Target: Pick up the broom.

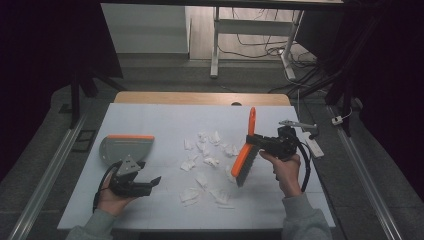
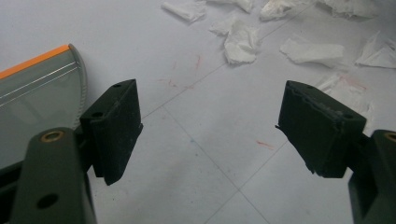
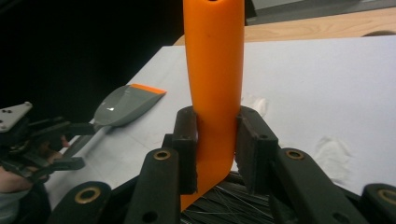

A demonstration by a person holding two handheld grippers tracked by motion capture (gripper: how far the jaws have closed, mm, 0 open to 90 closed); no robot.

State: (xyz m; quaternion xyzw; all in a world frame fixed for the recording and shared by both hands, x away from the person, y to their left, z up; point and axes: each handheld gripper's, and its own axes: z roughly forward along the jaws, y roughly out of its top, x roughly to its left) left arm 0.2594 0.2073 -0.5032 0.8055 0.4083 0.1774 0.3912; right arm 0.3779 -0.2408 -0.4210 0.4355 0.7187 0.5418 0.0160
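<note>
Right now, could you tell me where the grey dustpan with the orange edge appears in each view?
High view: the dustpan lies at centre left on the white table, just beyond the left gripper.
Left gripper view: its orange-edged corner sits at the left edge, beside the left jaw.
Right gripper view: centre left, left of the brush handle.
Shared landmark: the scattered paper scraps.

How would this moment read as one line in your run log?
right gripper: shut on brush handle, held above paper scraps | left gripper: open, beside dustpan | table: scraps unswept
</note>
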